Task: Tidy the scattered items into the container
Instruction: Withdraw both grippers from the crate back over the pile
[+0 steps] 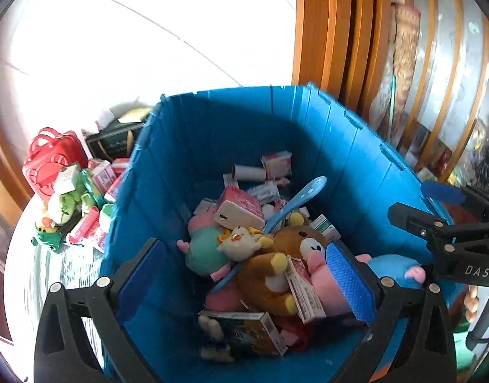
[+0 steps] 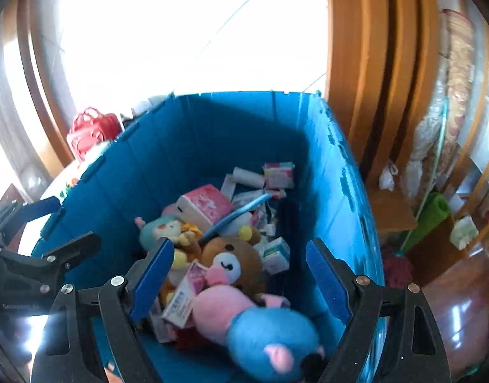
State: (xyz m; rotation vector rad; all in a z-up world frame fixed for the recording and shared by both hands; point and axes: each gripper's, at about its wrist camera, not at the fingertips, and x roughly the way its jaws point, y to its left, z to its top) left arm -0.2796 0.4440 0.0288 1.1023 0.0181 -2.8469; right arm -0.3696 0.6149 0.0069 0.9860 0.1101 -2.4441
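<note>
The blue bin [image 1: 228, 91] holds several toys and boxes: a brown bear plush [image 1: 295, 239], a blue spoon [image 1: 295, 198] and a pink box [image 1: 241, 207]. My left gripper [image 1: 244, 274] hangs open over the bin with nothing pressed between its blue pads. My right gripper [image 2: 241, 277] also stands open above the bin [image 2: 212, 127]. Just below it, a blurred blue-and-pink plush [image 2: 266, 335] lies on the pile, free of the pads, beside the brown bear plush [image 2: 231, 255]. Each view catches the other gripper at its side edge.
Outside the bin's left wall sit a red case [image 1: 49, 162], a green plush [image 1: 65, 204], pink boxes [image 1: 84, 229] and a dark box [image 1: 113, 143]. A wooden door frame [image 2: 372, 63] rises at the right, with a green rolled mat [image 2: 432, 217] below it.
</note>
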